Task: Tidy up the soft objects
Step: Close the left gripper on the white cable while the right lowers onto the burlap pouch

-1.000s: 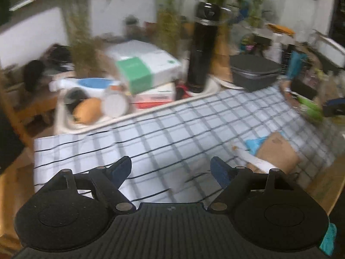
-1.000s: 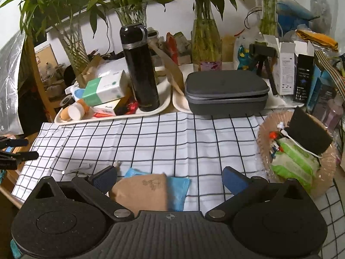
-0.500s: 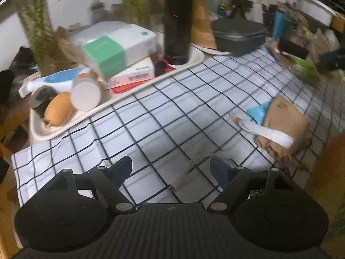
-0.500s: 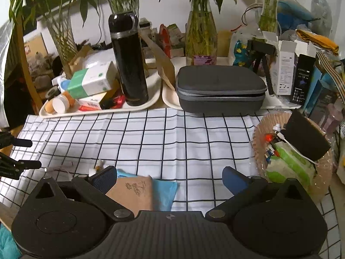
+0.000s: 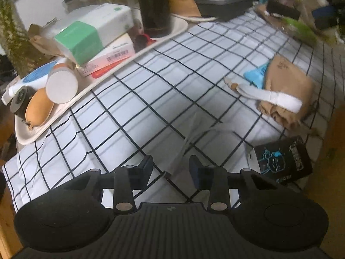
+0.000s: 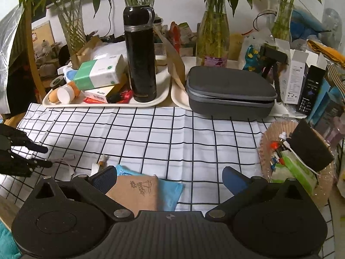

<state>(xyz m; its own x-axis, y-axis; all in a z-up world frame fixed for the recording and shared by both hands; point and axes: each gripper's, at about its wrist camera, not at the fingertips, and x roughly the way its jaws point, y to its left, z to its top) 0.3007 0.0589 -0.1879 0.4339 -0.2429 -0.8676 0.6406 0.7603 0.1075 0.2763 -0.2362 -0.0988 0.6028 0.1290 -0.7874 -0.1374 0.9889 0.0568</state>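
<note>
A tan cloth pouch (image 5: 286, 90) lies on a blue cloth (image 5: 256, 76) on the checked tablecloth (image 5: 151, 99), with a white strap (image 5: 269, 96) across it. My left gripper (image 5: 170, 168) hovers low over the tablecloth, jaws partly closed around a thin string (image 5: 185, 142), not gripping it. In the right wrist view, the tan pouch (image 6: 138, 192) and blue cloth (image 6: 170, 192) lie just in front of my open, empty right gripper (image 6: 170, 177). The left gripper's fingertips (image 6: 41, 150) show at the left edge.
A white tray (image 6: 103, 102) holds a tissue pack (image 6: 99, 73), boxes and a black flask (image 6: 140, 51). A grey case (image 6: 228, 90) sits behind. A round basket (image 6: 267, 149) of items stands at the right. A small black box (image 5: 282, 159) lies near the table edge.
My left gripper has dropped lower and its jaws have narrowed over the string. The right gripper has moved slightly; it stays open.
</note>
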